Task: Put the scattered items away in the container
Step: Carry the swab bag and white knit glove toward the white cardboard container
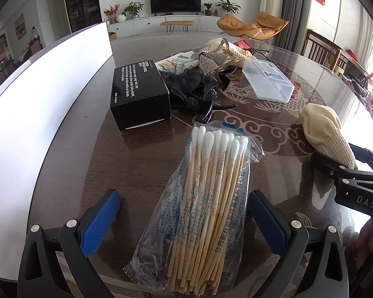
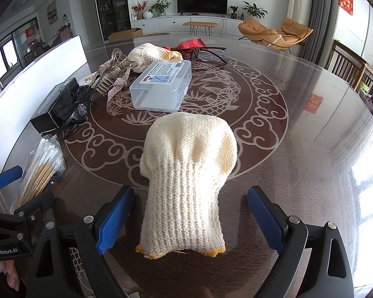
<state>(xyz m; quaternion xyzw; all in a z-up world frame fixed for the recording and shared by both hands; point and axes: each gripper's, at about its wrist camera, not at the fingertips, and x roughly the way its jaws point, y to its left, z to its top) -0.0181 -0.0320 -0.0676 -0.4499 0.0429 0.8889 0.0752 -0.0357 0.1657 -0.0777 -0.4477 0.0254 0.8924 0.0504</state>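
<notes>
Blue-padded, the left gripper [image 1: 184, 221] sits low over the table [image 1: 87, 164] with fingers spread wide astride the cotton-swab packet [image 1: 206, 198], while the right gripper [image 2: 190, 221] likewise gapes around the cream knitted glove [image 2: 186, 173].

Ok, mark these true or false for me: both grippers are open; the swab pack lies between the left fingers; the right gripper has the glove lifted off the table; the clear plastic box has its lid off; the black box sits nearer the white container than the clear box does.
1. Both grippers are open. True: left gripper, right gripper.
2. The cotton swab pack lies between the left fingers. True.
3. The right gripper has lifted the knit glove. False: it lies on the table, ungripped.
4. The clear plastic box is lidless. False: its lid is on.
5. The black box sits nearer the white container. True.
</notes>
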